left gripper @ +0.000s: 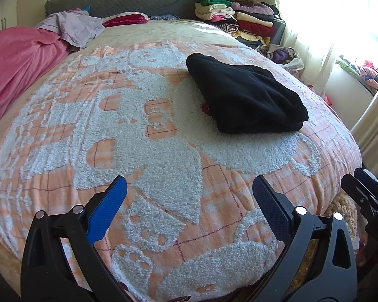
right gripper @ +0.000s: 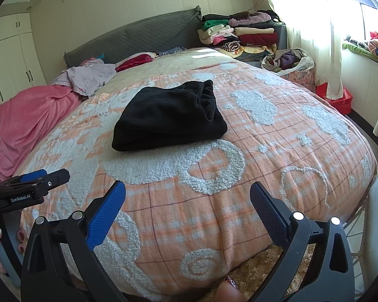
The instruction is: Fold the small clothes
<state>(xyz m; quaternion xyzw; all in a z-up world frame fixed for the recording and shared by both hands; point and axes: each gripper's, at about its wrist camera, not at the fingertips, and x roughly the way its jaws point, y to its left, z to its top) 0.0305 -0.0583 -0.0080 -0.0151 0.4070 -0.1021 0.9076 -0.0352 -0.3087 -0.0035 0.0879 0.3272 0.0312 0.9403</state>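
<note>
A bed with an orange-and-white plaid fleece blanket (right gripper: 239, 201) carries a folded black fleece garment (right gripper: 168, 117), a pink blanket (right gripper: 25, 123) and crumpled lilac clothing (right gripper: 88, 76).

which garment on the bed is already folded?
The black garment, a neat folded block mid-bed. The lilac one and pink blanket lie crumpled near the headboard.

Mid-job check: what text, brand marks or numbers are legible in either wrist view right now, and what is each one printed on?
"GenRobot.AI": white lettering on the side of the left gripper, seen in the right wrist view.
"DAS": partial white letters on the body of the right gripper, cut off at the edge of the left wrist view.
Nothing readable on the black folded garment, the blanket or the stacked clothes.
</note>
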